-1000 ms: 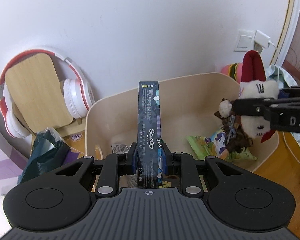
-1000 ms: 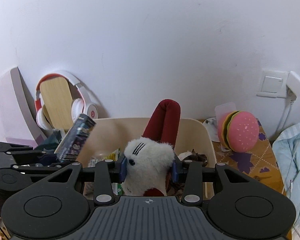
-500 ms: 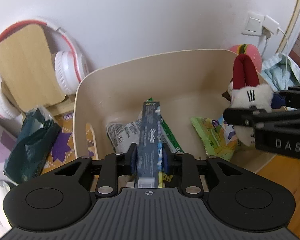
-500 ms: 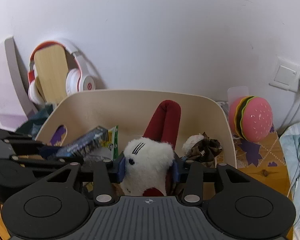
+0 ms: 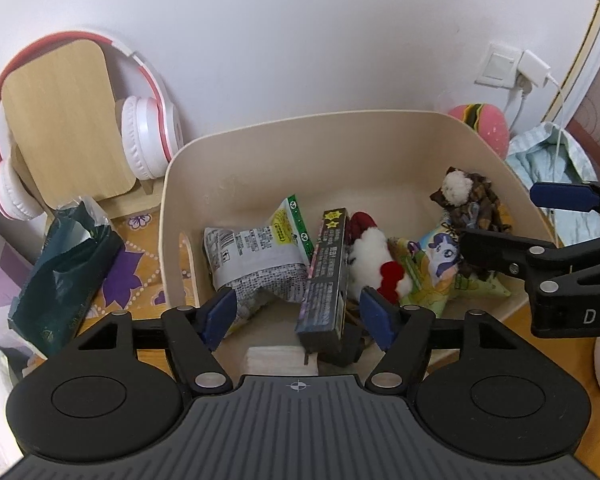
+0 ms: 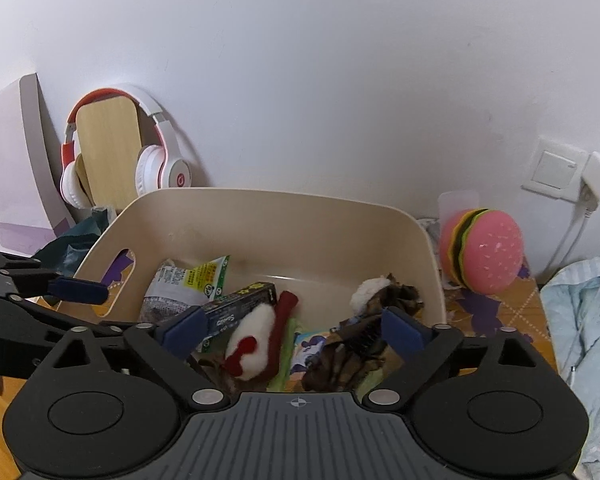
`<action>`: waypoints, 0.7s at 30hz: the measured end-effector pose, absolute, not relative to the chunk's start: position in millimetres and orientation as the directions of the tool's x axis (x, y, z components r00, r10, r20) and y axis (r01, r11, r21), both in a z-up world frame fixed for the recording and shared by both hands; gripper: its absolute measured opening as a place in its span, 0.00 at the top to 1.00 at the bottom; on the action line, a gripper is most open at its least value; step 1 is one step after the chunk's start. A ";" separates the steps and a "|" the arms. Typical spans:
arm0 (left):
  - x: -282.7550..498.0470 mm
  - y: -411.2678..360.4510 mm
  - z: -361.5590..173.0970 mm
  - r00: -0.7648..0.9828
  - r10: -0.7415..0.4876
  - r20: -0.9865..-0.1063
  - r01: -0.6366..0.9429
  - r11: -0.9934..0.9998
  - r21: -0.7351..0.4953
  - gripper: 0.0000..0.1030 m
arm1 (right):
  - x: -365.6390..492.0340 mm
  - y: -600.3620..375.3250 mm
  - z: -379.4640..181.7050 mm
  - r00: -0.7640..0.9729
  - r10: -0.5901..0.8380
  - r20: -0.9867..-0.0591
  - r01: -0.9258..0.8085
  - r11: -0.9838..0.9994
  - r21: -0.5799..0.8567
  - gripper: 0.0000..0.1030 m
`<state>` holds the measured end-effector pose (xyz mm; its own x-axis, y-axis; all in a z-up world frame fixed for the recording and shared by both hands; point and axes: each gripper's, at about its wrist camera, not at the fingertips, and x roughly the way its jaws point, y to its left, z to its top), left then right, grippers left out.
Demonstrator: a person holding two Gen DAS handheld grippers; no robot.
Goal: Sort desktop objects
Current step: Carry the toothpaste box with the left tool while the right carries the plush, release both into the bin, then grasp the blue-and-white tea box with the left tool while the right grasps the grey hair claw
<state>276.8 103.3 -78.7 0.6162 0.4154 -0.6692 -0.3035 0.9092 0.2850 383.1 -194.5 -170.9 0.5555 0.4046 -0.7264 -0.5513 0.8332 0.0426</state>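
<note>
White wall behind, orange-patterned desk. Left wrist: left gripper fingers spread, dark Sanrio box dropped in beige bin. Right wrist: right gripper fingers spread, white plush binned; burger toy left at desk's back edge.

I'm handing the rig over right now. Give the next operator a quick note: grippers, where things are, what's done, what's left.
Left gripper: open, empty, over the bin.
Right gripper: open, empty, over the same bin.
In the bin: dark box, white plush toy, snack bag, pony packet, brown scrunchie.
Done: box and plush lie in the bin.
Left: burger toy and green bag sit outside it; headphones are on their stand.
</note>
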 end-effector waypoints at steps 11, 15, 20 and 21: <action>236.6 88.2 -76.3 0.626 0.421 -0.657 -0.268 0.907 0.326 0.30 | 352.9 -223.0 -172.5 0.576 0.403 -0.711 -0.549 0.835 0.029 0.00; 222.8 81.9 -82.1 0.630 0.429 -0.647 -0.241 0.900 0.363 0.26 | 340.6 -232.9 -178.2 0.569 0.403 -0.717 -0.565 0.825 0.015 0.00; 209.7 72.5 -93.4 0.613 0.416 -0.671 -0.204 0.904 0.375 0.26 | 327.8 -239.6 -187.0 0.559 0.398 -0.728 -0.603 0.797 -0.028 0.00; 207.8 71.2 -96.0 0.610 0.414 -0.676 -0.202 0.906 0.373 0.26 | 325.1 -240.7 -188.2 0.557 0.397 -0.729 -0.612 0.790 -0.037 0.00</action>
<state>207.8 71.2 -96.0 0.6100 0.4142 -0.6755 -0.2022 0.9056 0.3727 325.1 -240.7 -188.2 0.5575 0.3972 -0.7290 -0.6119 0.7901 -0.0374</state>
